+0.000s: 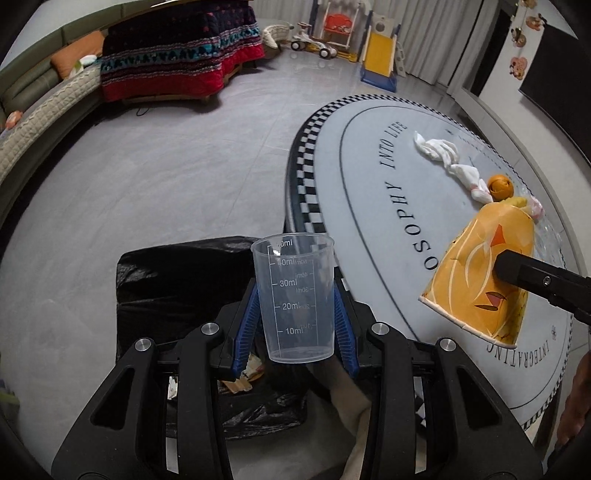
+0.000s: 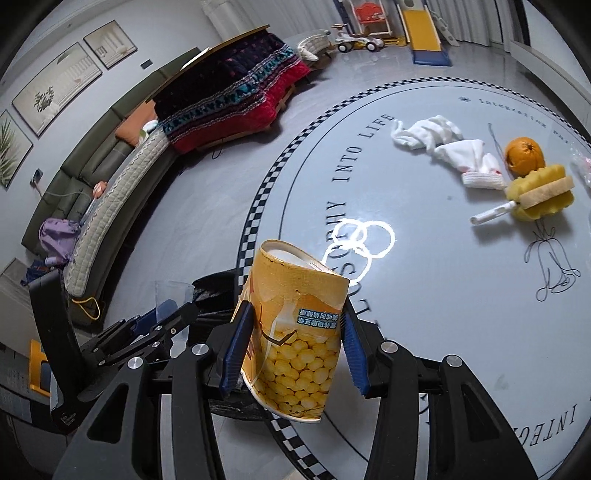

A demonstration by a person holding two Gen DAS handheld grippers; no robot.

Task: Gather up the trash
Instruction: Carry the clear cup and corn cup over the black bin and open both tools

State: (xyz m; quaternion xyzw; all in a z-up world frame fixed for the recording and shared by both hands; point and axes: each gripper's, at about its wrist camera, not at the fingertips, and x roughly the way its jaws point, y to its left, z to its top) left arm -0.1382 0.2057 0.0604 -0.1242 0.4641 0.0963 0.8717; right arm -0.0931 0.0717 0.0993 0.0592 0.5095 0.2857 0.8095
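Note:
My left gripper (image 1: 295, 325) is shut on a clear plastic measuring cup (image 1: 295, 295), held upright above the open black trash bag (image 1: 177, 288) on the floor. In the right wrist view, my right gripper (image 2: 295, 350) is shut on a crumpled yellow paper cup (image 2: 295, 332) printed with corn kernels, held over the table's checkered edge. That paper cup (image 1: 484, 273) also shows at the right of the left wrist view, with a black finger (image 1: 535, 277) of the right gripper on it. The left gripper (image 2: 166, 317) with the clear cup shows low at the left of the right wrist view.
On the round grey table (image 2: 424, 295) lie a white cloth (image 2: 447, 147), an orange (image 2: 524, 155), and a yellow sponge brush (image 2: 535, 195) with a white handle. A sofa (image 2: 92, 177) with a patterned blanket (image 2: 236, 92) and toys (image 1: 332, 33) stand beyond the grey floor.

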